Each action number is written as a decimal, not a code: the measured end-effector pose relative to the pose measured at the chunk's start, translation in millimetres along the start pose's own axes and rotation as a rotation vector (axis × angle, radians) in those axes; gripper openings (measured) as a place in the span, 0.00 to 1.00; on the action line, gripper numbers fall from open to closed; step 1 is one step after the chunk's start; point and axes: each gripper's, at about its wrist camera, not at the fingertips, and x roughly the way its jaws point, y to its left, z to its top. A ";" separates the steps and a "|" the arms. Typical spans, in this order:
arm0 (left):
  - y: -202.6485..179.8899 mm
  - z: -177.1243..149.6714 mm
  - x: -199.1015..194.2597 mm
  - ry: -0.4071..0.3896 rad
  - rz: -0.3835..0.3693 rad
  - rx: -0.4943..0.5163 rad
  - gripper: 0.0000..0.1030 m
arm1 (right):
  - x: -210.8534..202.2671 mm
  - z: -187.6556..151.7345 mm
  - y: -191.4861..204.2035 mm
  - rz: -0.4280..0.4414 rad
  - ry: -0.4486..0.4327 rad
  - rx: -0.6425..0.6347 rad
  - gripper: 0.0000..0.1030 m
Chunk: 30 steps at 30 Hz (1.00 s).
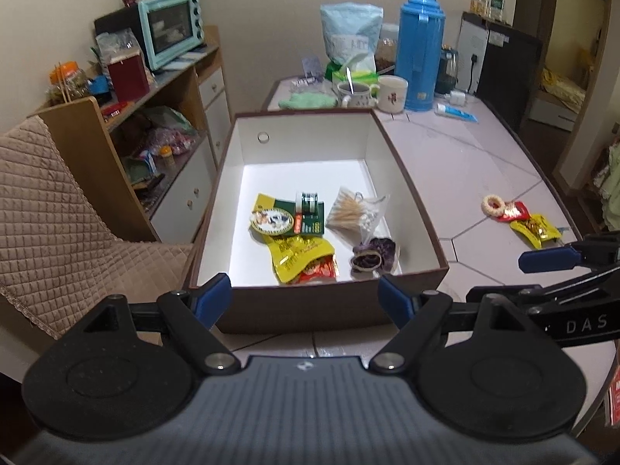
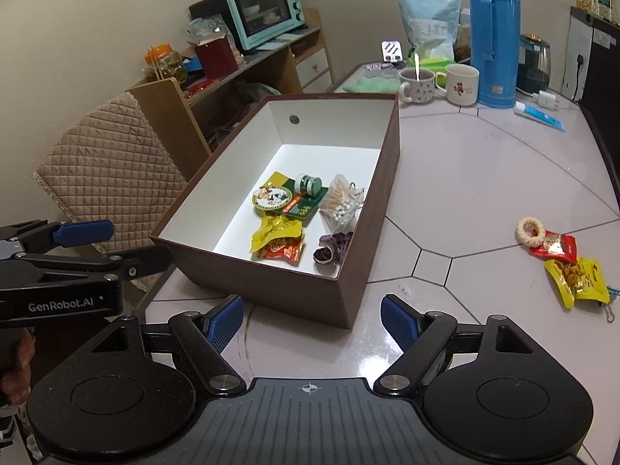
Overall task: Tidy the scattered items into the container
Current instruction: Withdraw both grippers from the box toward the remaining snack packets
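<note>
Two grippers were in your hands, and neither carried anything. Your left gripper (image 1: 304,296) had its blue pads spread wide, hovering just in front of the near short wall of the brown box (image 1: 310,310), with nothing between the pads. The box sat at the left edge of the tiled table (image 1: 465,162), its long axis running away from you toward the mugs (image 1: 391,95) and the blue thermos (image 1: 420,50) at the far end.

Inside, toward the near end, going left to right, you had a green and yellow packet (image 1: 281,217) with a small green jar (image 1: 308,201) lying on its side on top of it, a yellow snack pouch (image 1: 300,254) and a red one (image 1: 316,271) overlapping just below, then a clear bag of cotton swabs (image 1: 354,211) whose sticks pointed roughly toward the far left corner, and a purple scrunchie (image 1: 374,255) nearest the right wall.

Your right gripper (image 2: 312,323) was likewise spread and empty, held over bare table just beside the box's near right corner. Well apart to the right, out on the table, a cream ring-shaped item (image 2: 530,229), a red packet (image 2: 556,248) and a yellow packet (image 2: 579,281) lay touching in a row slanting toward the table's near right edge.
</note>
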 end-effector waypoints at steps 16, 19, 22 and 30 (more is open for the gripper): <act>-36.3 -9.3 -13.8 -0.028 0.040 0.017 0.78 | -34.0 -21.4 -36.7 0.035 -0.086 0.018 0.79; -49.7 -8.9 -12.1 -0.020 0.021 0.027 0.78 | -46.5 -28.5 -54.7 0.030 -0.104 0.062 0.79; -67.2 -5.7 -7.5 -0.006 -0.029 0.042 0.78 | -59.5 -34.6 -74.8 0.008 -0.119 0.106 0.79; -129.4 4.2 9.6 0.007 -0.135 0.127 0.87 | -88.7 -50.5 -135.5 -0.104 -0.101 0.183 0.79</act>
